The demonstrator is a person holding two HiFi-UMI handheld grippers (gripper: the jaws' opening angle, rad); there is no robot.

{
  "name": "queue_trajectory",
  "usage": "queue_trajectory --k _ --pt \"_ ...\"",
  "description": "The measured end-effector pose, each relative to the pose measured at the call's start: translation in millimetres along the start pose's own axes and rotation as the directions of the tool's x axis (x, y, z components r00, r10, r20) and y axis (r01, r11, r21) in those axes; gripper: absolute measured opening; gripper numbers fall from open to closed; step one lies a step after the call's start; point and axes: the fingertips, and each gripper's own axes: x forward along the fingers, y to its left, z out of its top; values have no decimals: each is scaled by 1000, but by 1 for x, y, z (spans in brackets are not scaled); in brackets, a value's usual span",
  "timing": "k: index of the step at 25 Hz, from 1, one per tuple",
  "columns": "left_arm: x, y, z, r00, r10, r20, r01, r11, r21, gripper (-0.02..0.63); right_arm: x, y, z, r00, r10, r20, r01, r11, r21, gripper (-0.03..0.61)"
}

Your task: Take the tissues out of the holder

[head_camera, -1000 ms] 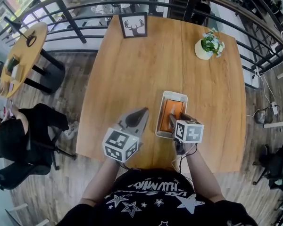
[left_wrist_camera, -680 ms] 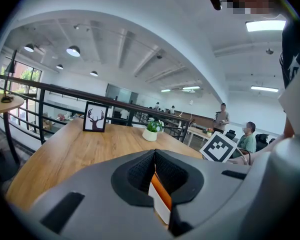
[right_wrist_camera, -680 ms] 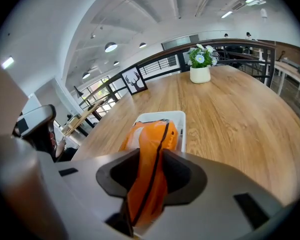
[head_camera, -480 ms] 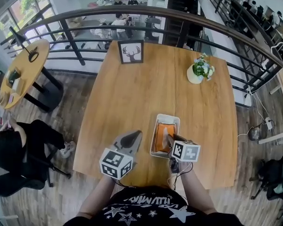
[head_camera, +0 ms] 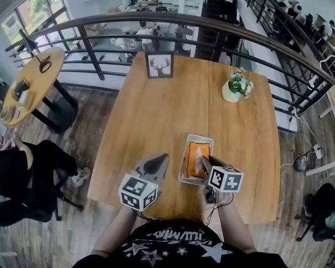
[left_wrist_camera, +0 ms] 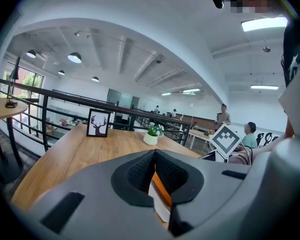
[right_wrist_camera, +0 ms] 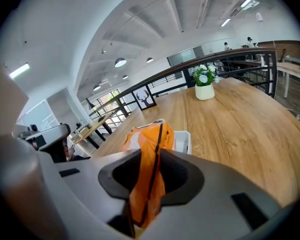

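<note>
A white holder (head_camera: 196, 138) lies on the wooden table (head_camera: 156, 116) with an orange tissue pack (head_camera: 194, 157) in it. My right gripper (head_camera: 202, 162) reaches in from the near side. Its jaws have just been closing and now pinch the near end of the pack. In the right gripper view the orange pack (right_wrist_camera: 146, 139) runs up between the jaws of the right gripper (right_wrist_camera: 150, 176), its near end raised above the holder (right_wrist_camera: 183, 140). My left gripper (head_camera: 158, 161) hovers left of the holder, shut and holding nothing. In the left gripper view, the left gripper (left_wrist_camera: 155, 156) shows the holder (left_wrist_camera: 161, 210) beyond its tips.
A potted plant (head_camera: 236, 88) stands at the table's far right and a framed deer picture (head_camera: 159, 65) at the far edge. A dark railing (head_camera: 100, 35) runs behind the table. A round side table (head_camera: 28, 82) and a seated person (head_camera: 22, 172) are at the left.
My right gripper has closed on the orange pack and risen a little, lifting its near end. The left gripper has shifted only slightly. The head camera has tilted, so the table sits lower in view.
</note>
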Motion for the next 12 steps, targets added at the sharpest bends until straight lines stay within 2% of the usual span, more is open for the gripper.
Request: queue_trajectory --k 12 --pt "-50 -29 -17 1000 -3 31 3 1000 10 14 -49 22 -13 997 3 80 0 999 -43 95"
